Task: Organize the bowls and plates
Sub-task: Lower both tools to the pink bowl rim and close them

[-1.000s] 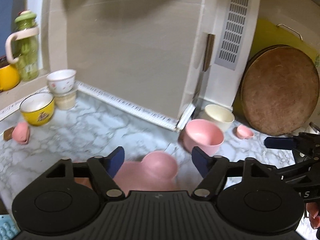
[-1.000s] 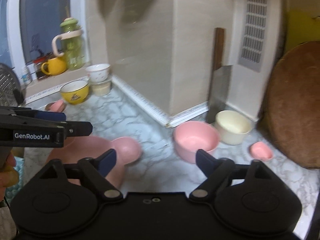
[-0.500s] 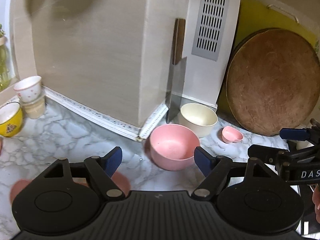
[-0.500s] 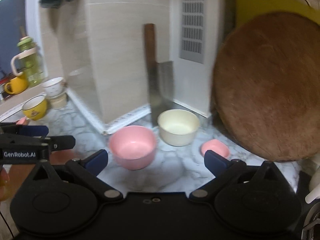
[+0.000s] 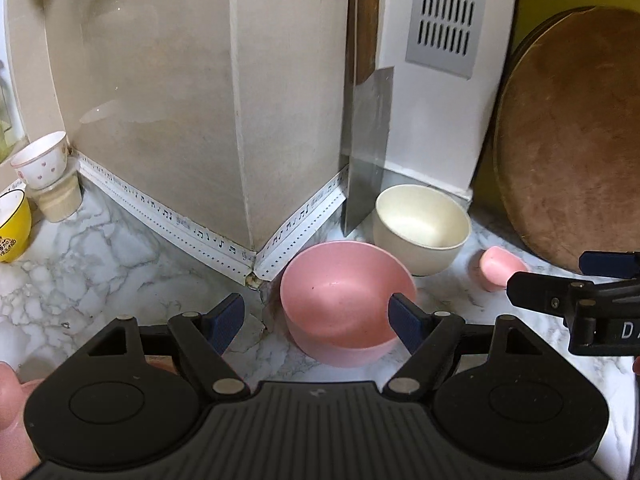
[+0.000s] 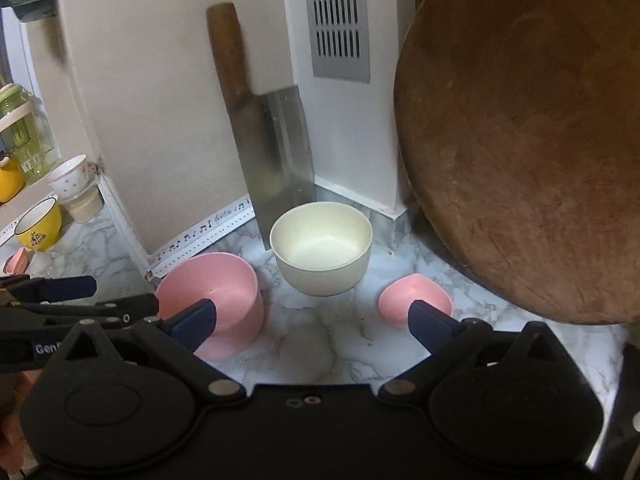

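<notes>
Hovering with left gripper [image 5: 316,316] spread around pink bowl [image 5: 346,304] at 12 o'clock, right gripper [image 6: 312,316] spread, empty; risking nudging bowl into cleaver [image 5: 366,148] at 1 o'clock.

The larger bowl [image 6: 212,300] sits left of the deeper bowl [image 6: 322,254], with the cleaver [image 6: 280,152] leaning behind.

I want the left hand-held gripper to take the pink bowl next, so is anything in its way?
Nothing visible blocks it. The left hand-held gripper is open, and the pink bowl sits straight ahead between its fingers. The cream bowl and cleaver stand behind the pink bowl, not in front.
</notes>
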Available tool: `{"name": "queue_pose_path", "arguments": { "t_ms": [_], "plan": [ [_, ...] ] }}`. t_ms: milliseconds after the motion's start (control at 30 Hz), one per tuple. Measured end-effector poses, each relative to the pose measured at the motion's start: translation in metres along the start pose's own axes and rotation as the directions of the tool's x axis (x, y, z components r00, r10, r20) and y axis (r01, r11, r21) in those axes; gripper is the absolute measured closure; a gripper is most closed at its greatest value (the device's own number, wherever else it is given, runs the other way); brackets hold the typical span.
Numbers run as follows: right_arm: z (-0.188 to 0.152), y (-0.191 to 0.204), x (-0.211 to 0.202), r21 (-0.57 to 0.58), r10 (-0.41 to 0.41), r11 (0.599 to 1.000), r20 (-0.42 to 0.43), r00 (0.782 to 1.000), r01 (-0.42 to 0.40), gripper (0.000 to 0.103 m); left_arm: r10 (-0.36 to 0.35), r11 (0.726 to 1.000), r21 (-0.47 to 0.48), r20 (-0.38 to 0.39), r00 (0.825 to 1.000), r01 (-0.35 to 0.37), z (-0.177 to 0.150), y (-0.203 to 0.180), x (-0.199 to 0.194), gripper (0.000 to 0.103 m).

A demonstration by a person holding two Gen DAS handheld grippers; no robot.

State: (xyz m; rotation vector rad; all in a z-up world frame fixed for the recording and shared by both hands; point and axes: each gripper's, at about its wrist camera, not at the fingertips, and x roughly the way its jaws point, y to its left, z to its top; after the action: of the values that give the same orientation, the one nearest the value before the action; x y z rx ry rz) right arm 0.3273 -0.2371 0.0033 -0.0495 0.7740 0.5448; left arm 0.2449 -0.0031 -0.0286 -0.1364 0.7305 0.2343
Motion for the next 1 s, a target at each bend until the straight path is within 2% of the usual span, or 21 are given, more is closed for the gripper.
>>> {"name": "queue_pose_path", "arguments": {
  "t_ms": [267, 333, 533, 600, 700, 767, 833, 900, 1000],
  "plan": [
    [0.009, 0.001, 0.044, -0.010, 0.043, 0.999, -0.076, 0.996, -0.044, 0.005, 0.026, 0.998, -0.062, -0.072, 0.997, -0.030, 0.006, 0.007, 0.039, 0.024],
    [0.011, 0.003, 0.056, -0.008, 0.055, 0.998, -0.106, 0.993, -0.056, 0.013, 0.047, 0.997, -0.057, -0.080, 0.996, -0.051, 0.008, 0.009, 0.048, 0.024],
    [0.013, 0.008, 0.084, -0.006, 0.068, 0.998, -0.163, 0.984, -0.070, 0.025, 0.080, 0.995, -0.059, -0.091, 0.993, -0.085, 0.010, 0.016, 0.065, 0.024],
    [0.013, 0.010, 0.090, -0.012, 0.070, 0.997, -0.169, 0.983, -0.073, 0.029, 0.070, 0.995, -0.066, -0.101, 0.992, -0.077, 0.011, 0.018, 0.069, 0.024],
    [0.013, 0.011, 0.097, -0.012, 0.077, 0.997, -0.183, 0.980, -0.081, 0.039, 0.052, 0.995, -0.080, -0.113, 0.992, -0.062, 0.011, 0.019, 0.073, 0.025],
    [0.014, 0.012, 0.100, -0.011, 0.088, 0.996, -0.189, 0.978, -0.092, 0.044, 0.040, 0.995, -0.081, -0.111, 0.993, -0.049, 0.011, 0.018, 0.073, 0.032],
    [0.014, 0.014, 0.102, -0.013, 0.095, 0.995, -0.192, 0.977, -0.099, 0.051, 0.021, 0.996, -0.080, -0.124, 0.992, -0.031, 0.011, 0.017, 0.076, 0.046],
    [0.015, 0.015, 0.104, -0.011, 0.108, 0.994, -0.201, 0.974, -0.112, 0.057, 0.021, 0.995, -0.089, -0.133, 0.991, -0.033, 0.011, 0.017, 0.077, 0.053],
    [0.015, 0.019, 0.107, -0.013, 0.119, 0.992, -0.210, 0.970, -0.124, 0.068, 0.011, 0.996, -0.086, -0.150, 0.989, -0.025, 0.010, 0.017, 0.080, 0.074]
  ]
}}
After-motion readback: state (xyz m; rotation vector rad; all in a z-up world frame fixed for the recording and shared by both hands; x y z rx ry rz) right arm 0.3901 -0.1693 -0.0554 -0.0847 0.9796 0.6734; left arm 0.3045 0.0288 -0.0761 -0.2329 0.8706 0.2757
